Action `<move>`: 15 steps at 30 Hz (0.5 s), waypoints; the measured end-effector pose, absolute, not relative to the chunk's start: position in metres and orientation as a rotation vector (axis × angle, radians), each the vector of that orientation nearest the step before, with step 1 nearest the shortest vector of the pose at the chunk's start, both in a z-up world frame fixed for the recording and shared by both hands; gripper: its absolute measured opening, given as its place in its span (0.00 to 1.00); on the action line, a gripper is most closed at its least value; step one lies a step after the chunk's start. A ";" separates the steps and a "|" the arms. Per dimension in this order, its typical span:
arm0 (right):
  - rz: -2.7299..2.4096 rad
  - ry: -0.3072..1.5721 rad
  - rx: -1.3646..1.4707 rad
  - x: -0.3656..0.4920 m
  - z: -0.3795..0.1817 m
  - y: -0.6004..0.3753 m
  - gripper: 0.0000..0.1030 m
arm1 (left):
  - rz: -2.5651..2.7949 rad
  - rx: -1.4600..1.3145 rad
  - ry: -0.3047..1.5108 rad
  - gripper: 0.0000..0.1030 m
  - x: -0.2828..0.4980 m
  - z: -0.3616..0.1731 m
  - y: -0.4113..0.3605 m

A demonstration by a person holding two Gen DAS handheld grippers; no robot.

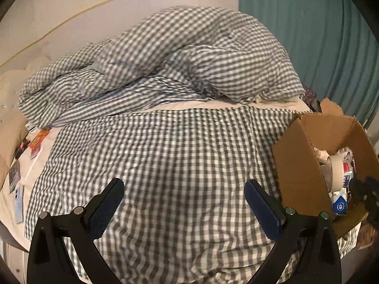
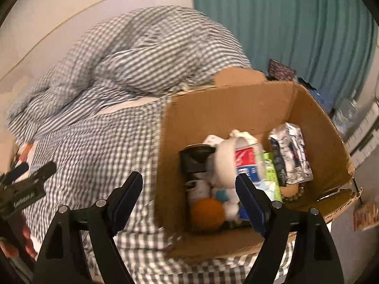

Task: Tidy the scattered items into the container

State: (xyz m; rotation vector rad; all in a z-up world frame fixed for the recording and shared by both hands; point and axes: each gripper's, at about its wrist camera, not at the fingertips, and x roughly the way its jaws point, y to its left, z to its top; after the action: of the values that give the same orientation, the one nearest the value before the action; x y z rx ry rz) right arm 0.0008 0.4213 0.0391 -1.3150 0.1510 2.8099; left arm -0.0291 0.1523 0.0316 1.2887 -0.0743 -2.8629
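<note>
No words on the packs in the box (image 2: 236, 108) can be read, too blurry. Box sits at right of the frame on the checked bed cover (image 1: 165, 153). Left tongs (image 1: 184, 204) wide open, holding nothing. Right tongs (image 2: 189, 195) open too, empty, over the box's near left edge w/ an orange ball (image 2: 207, 214) inside.

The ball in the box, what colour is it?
Orange; the ball shows best in the right wrist view.

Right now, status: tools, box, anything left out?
Both tools open, empty: left tool over checked cover, right tool at box. Box well filled. Cards and phone on the bed's left edge. Nothing blocking.
</note>
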 end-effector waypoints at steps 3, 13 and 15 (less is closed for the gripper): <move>2.852 0.087 -1.323 0.010 0.041 0.400 0.80 | -2.848 1.243 -0.076 1.00 -0.016 0.039 0.142; 2.879 0.050 -1.366 0.026 0.029 0.369 0.81 | -2.822 1.125 -0.086 1.00 0.023 0.033 0.136; 2.879 0.051 -1.371 0.028 0.026 0.368 0.81 | -2.830 1.136 -0.086 1.00 0.026 0.028 0.141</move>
State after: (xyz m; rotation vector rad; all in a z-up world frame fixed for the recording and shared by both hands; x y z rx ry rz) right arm 0.0280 0.3676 0.0258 -1.3714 0.0509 2.8790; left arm 0.0262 0.1408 0.0283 1.1360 -0.0865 -2.8297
